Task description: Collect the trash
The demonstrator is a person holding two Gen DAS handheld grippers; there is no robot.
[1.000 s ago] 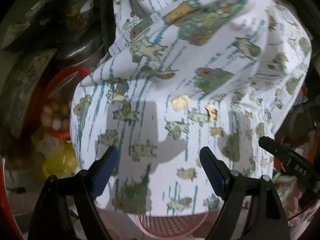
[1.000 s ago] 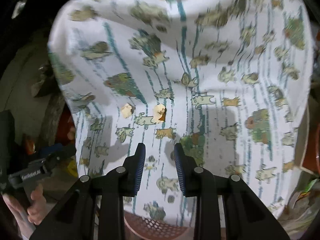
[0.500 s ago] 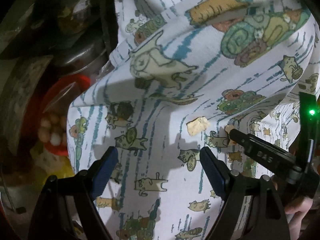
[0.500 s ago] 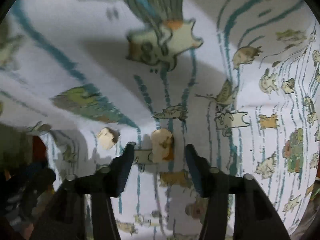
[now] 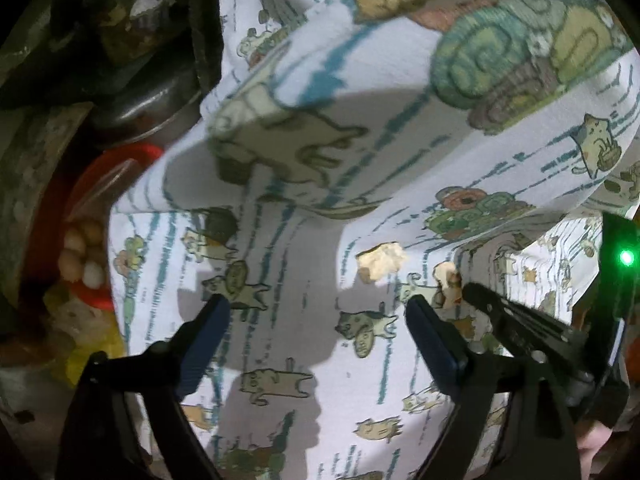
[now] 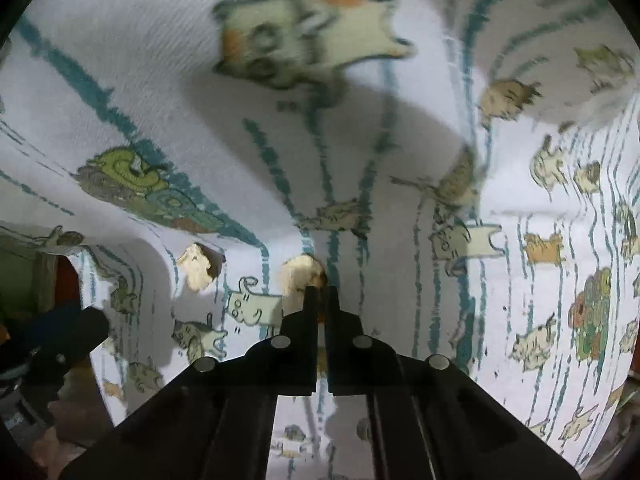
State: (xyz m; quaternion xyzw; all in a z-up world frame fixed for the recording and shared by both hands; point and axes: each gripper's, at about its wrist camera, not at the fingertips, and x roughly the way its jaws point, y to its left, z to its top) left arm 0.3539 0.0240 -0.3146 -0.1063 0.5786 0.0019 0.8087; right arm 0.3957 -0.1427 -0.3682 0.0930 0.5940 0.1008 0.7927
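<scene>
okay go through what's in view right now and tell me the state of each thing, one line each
right gripper: shut, tips pinching the edge of a crumb.
pinched crumb: on the cloth, at the right gripper's tips.
other crumb: lying loose, untouched.
left gripper: jaws opening, nothing between them.
cat-print cloth: spread out, folded upward behind the crumbs.

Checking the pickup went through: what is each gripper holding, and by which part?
Right gripper is shut on the near edge of a crumb. Left gripper, jaws opening, holds nothing.

Dim, cluttered corner behind a brightly lit printed cloth

White cat-patterned cloth fills the view under hard light; at nine o'clock a red bowl sits in shadow, a dark metal pot at ten o'clock.
</scene>
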